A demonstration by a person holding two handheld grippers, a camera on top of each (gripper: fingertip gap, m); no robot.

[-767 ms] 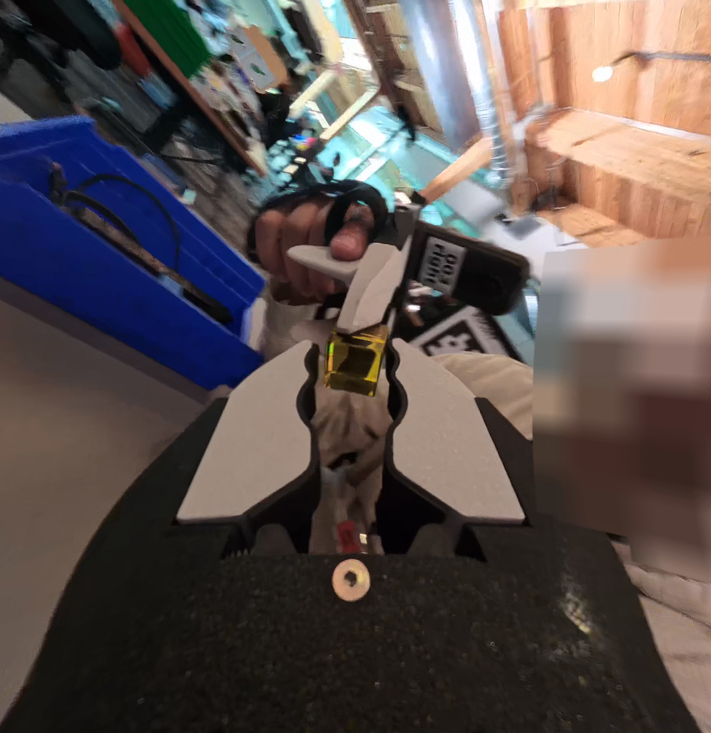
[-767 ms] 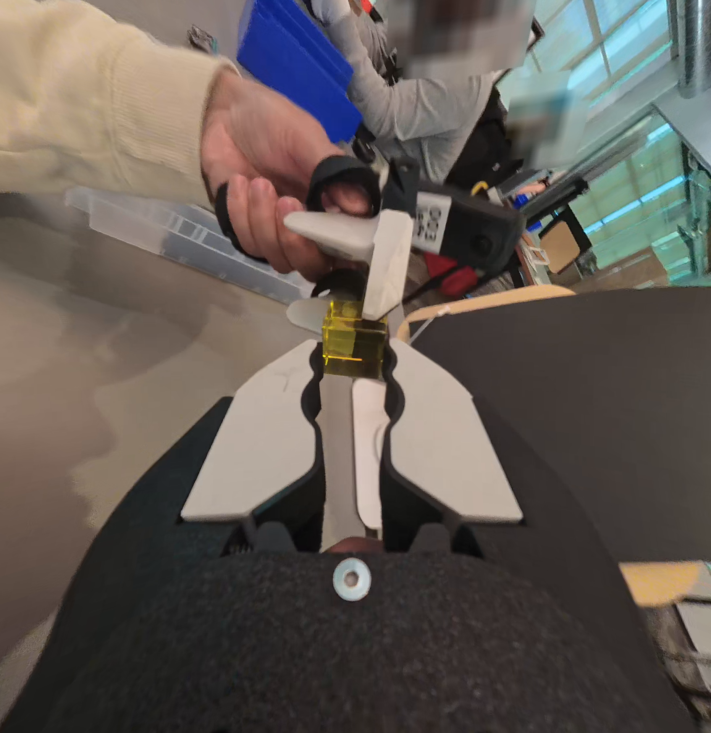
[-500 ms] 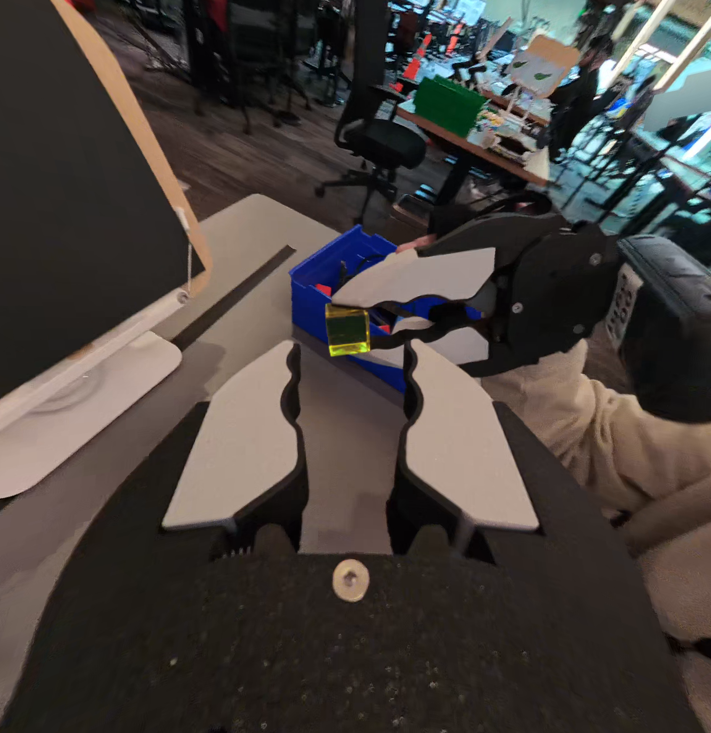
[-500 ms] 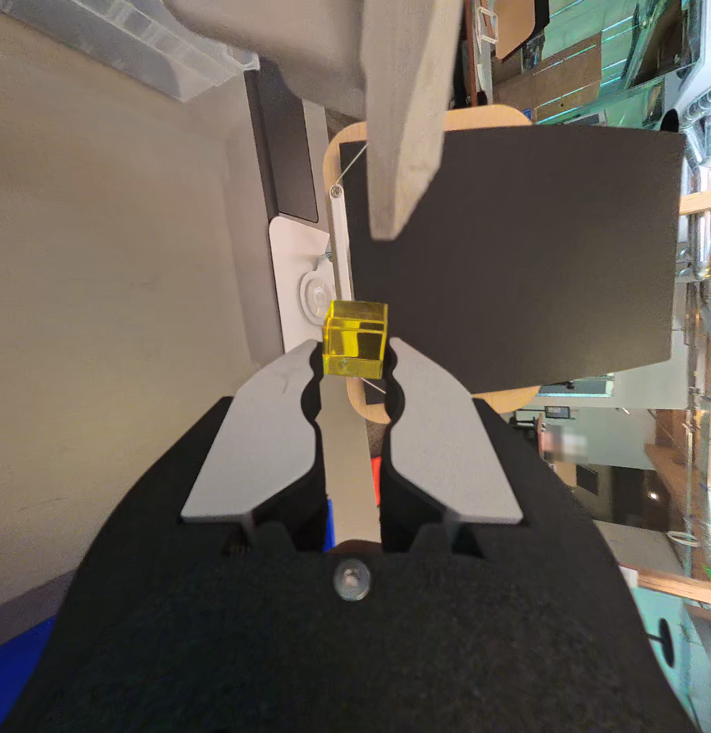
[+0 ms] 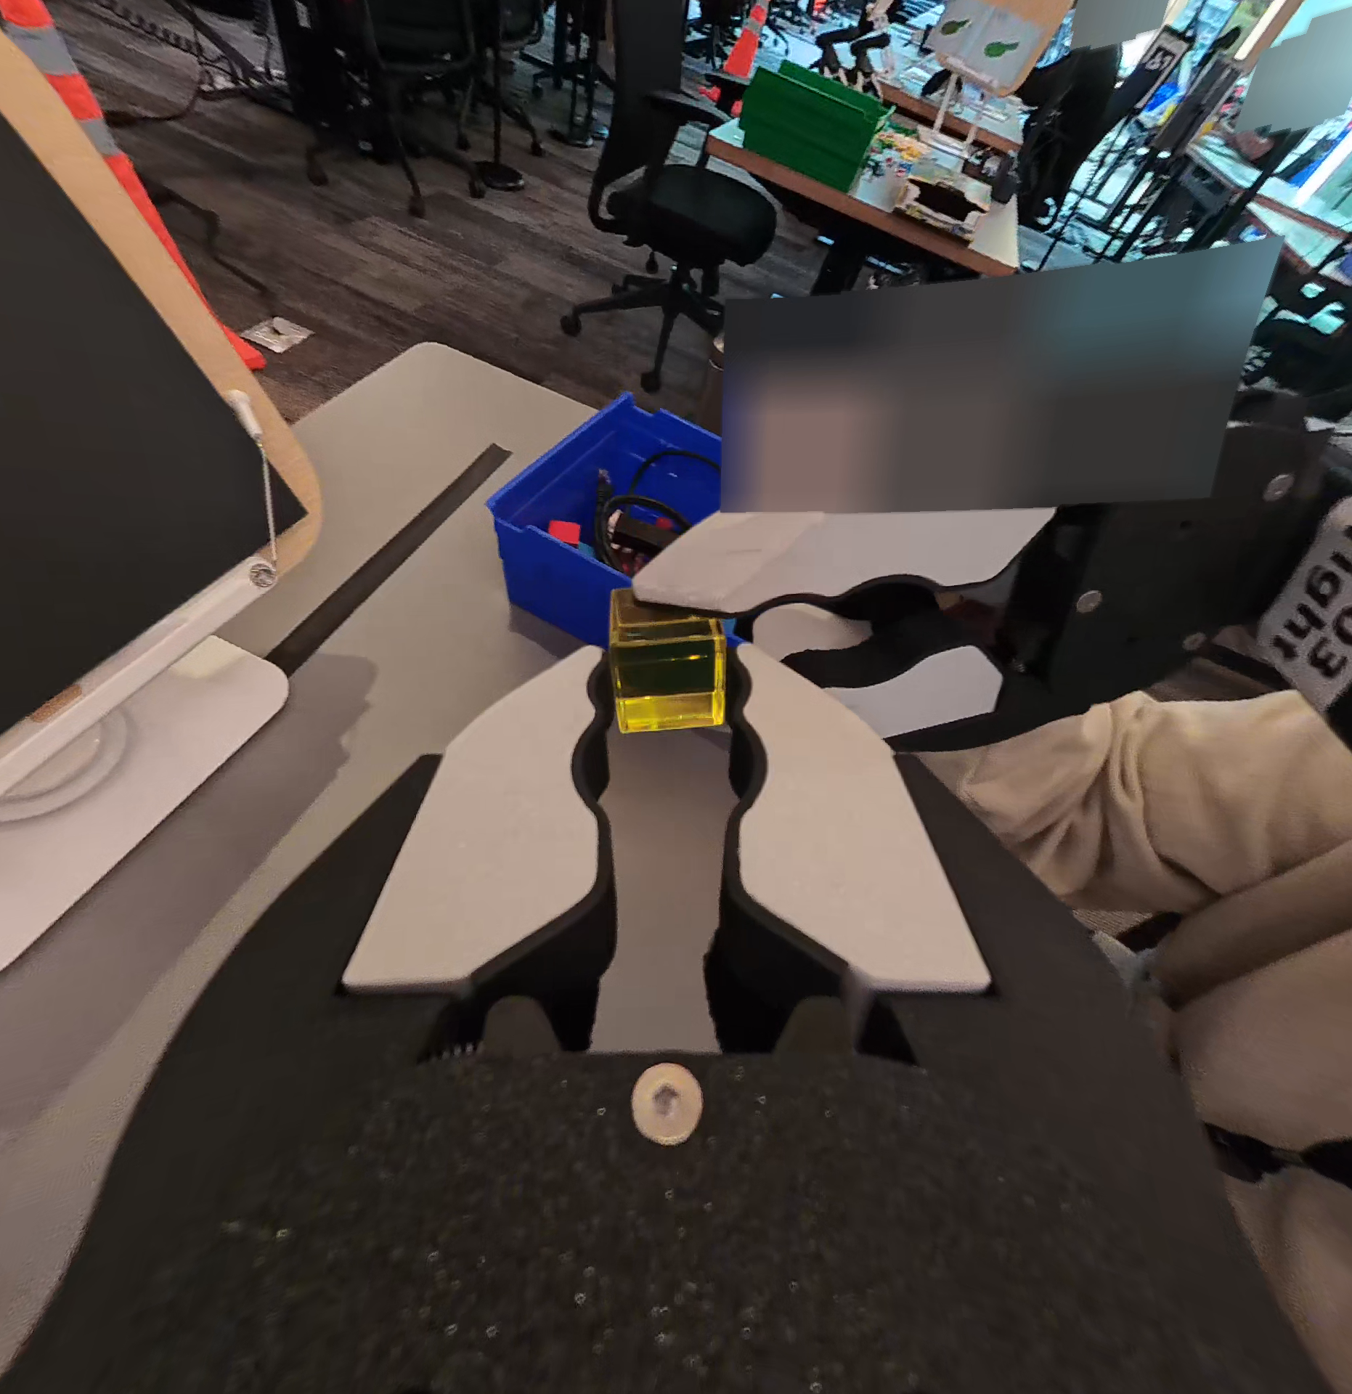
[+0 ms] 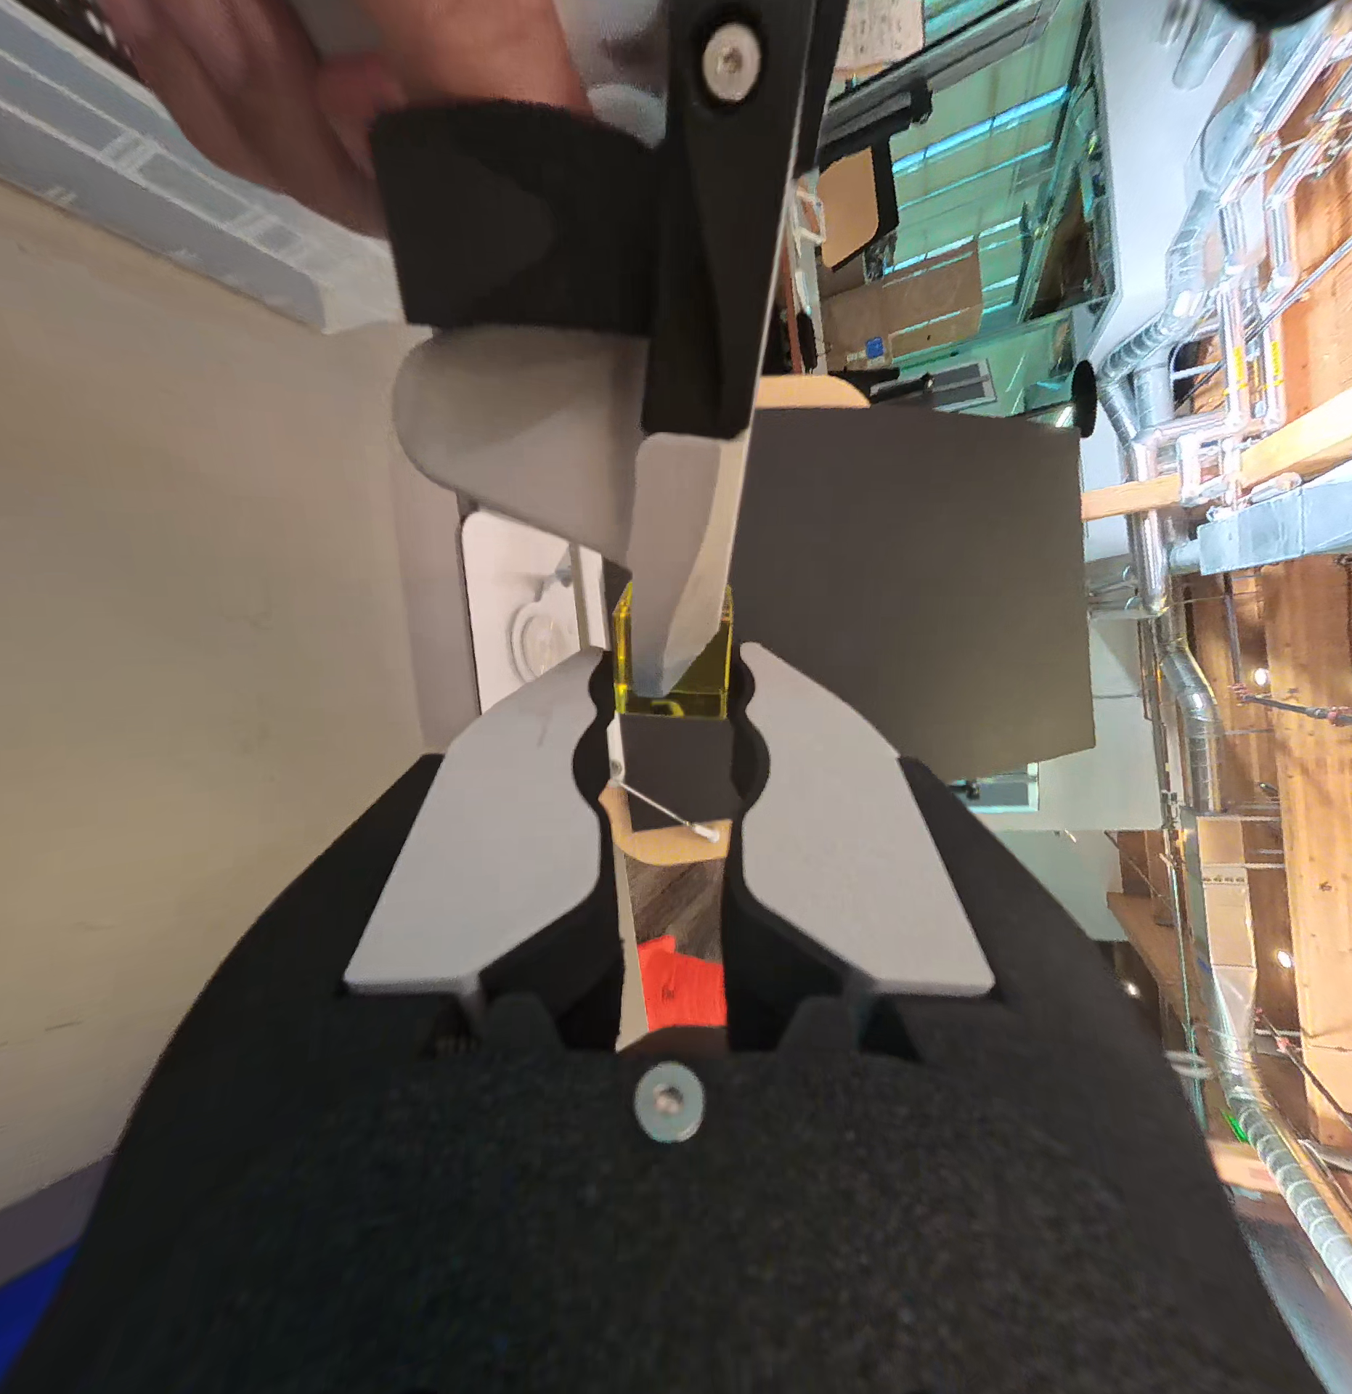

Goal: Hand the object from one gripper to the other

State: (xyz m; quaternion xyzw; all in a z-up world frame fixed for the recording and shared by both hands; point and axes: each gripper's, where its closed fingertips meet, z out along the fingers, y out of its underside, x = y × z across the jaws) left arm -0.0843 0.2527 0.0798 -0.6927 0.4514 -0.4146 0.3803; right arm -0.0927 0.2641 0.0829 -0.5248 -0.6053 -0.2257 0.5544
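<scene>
Around the handover, a monitor (image 5: 92, 392) stands at the left of the desk (image 5: 401, 603), and a blue bin (image 5: 560, 543) of cables lies just beyond the grippers; neither appears to obstruct. Held above the desk, the cube (image 5: 667, 673) is clamped by both grippers at once: the left gripper (image 5: 667, 683) on its sides, the right gripper (image 6: 673, 679) across the other faces. It is judged light, rigid and slick, so flat, centred pad contact is advised.
</scene>
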